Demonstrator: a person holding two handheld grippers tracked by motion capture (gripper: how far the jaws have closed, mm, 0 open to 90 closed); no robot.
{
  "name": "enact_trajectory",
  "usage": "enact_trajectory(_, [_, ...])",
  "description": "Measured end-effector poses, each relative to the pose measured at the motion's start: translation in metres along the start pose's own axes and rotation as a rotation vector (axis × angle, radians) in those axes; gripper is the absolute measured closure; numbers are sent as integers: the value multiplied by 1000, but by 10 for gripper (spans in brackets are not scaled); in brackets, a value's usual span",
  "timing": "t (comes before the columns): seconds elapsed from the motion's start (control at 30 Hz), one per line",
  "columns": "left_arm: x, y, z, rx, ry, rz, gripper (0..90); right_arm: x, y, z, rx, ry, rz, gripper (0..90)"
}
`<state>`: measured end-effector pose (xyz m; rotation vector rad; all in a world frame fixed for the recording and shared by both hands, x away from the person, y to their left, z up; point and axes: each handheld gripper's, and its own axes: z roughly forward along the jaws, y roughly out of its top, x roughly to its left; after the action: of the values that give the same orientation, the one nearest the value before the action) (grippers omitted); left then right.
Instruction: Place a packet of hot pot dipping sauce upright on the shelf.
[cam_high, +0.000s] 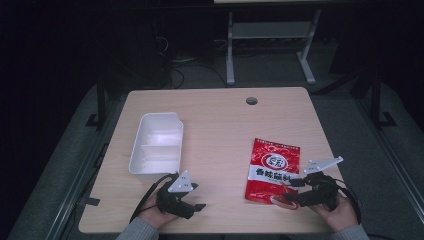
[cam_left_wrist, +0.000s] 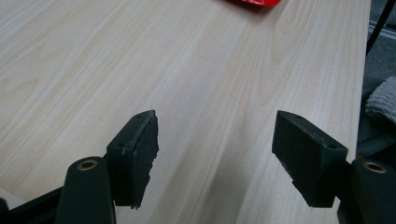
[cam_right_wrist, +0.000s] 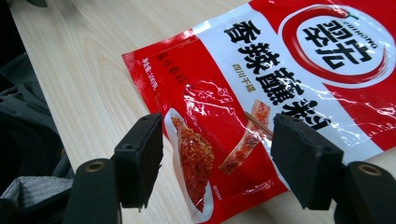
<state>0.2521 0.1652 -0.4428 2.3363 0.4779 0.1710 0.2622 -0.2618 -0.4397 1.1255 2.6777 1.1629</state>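
My right gripper (cam_right_wrist: 217, 140), jaws wide, hovers at the red sachet (cam_right_wrist: 280, 93): light, floppy, slick film, so I'd pinch its near edge.

A white rectangular plastic bin (cam_high: 156, 145) with two compartments, split by a low divider, stands open on the left half of the pale wood-grain table (cam_high: 215, 125). Both compartments look empty. Near the far edge of the table sits a small round grey cable hole (cam_high: 251, 101). Beyond the table, on the dark grey carpeted floor (cam_high: 390, 165), stands a white metal frame (cam_high: 270, 45) with two legs and a crossbar, and black cables (cam_high: 180, 75) lie loose on the floor to its left.
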Motion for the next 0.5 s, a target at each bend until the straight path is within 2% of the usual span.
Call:
enact_trajectory(0.27, [0, 7, 3, -27, -28, -25, 338, -5, 0, -7, -22, -8, 9, 329])
enact_trajectory(0.5, [-5, 22, 13, -24, -49, -10, 379, -15, 6, -15, -49, -21, 27, 320])
